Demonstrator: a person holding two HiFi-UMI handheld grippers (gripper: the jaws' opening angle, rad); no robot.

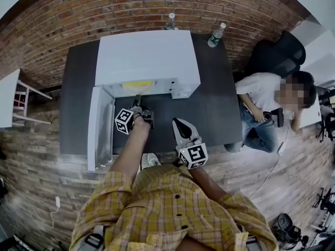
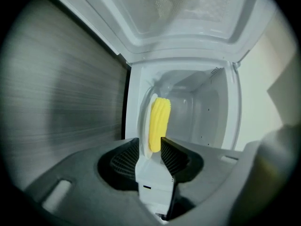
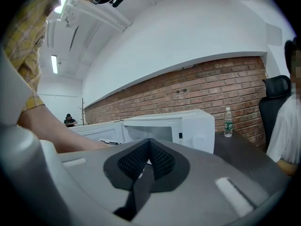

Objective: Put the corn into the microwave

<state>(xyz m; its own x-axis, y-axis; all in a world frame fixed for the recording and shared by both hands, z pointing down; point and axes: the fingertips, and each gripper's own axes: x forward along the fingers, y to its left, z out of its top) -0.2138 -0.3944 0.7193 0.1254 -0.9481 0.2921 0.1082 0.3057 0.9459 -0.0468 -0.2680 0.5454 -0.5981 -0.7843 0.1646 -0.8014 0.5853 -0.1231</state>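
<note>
Dark counter point(image 1: 78, 88) is seen to carry a white microwave point(image 1: 146, 56) at its 12 o'clock end, and the door point(image 1: 99, 124) is swung open toward 9 o'clock. A seated person point(image 1: 261, 101) is seen off the counter at 3 o'clock. The left gripper point(image 1: 137, 101) is held at the mouth of the cavity and pointed toward 12 o'clock, with its jaws released and set wide apart. The right gripper point(image 1: 178, 123) is held over the counter at 4 o'clock of the left one, with its jaws clenched together on nothing. The corn point(image 2: 159, 121) is found inside the microwave, just beyond the left jaws. Two bottles point(image 1: 216, 34) are stood behind the microwave, at 12 and 1 o'clock.
</note>
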